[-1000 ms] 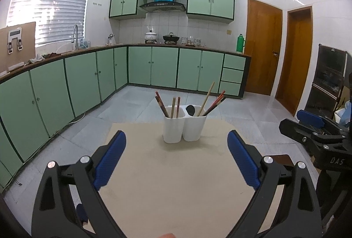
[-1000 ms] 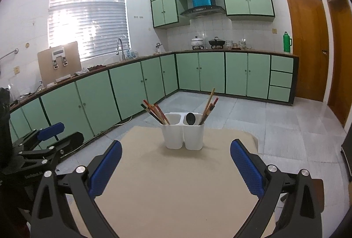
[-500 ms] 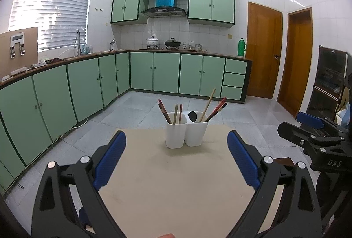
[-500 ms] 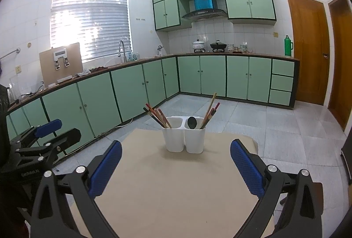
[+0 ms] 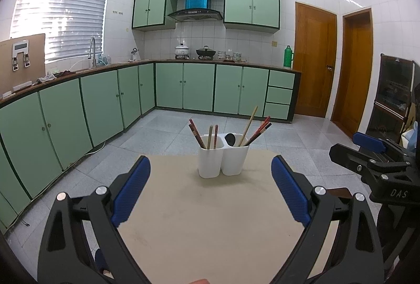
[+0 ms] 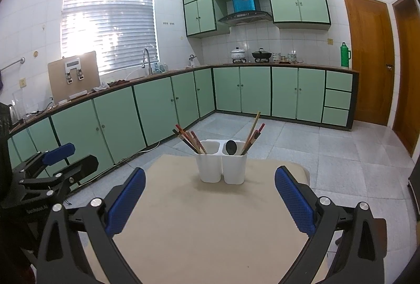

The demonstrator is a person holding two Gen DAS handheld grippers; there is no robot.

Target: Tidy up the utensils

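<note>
Nearest: left gripper [image 5: 210,189] and right gripper [image 6: 210,194], each with blue-padded fingers spread wide and holding nothing, both poised over a bare beige table [image 5: 210,226]. Toward the table's far edge: one white two-compartment holder [image 5: 223,162], its left cup carrying several chopsticks [image 5: 210,137], its right cup a dark spoon [image 5: 230,139] plus more chopsticks [image 5: 256,130], some leaning outward. No loose utensils show on the table, so the sorting appears largely done, unless chopsticks in the spoon's cup still need moving.

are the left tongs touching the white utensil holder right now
Apart. The left wrist view shows bare table between the open left tongs and the white utensil holder.
</note>
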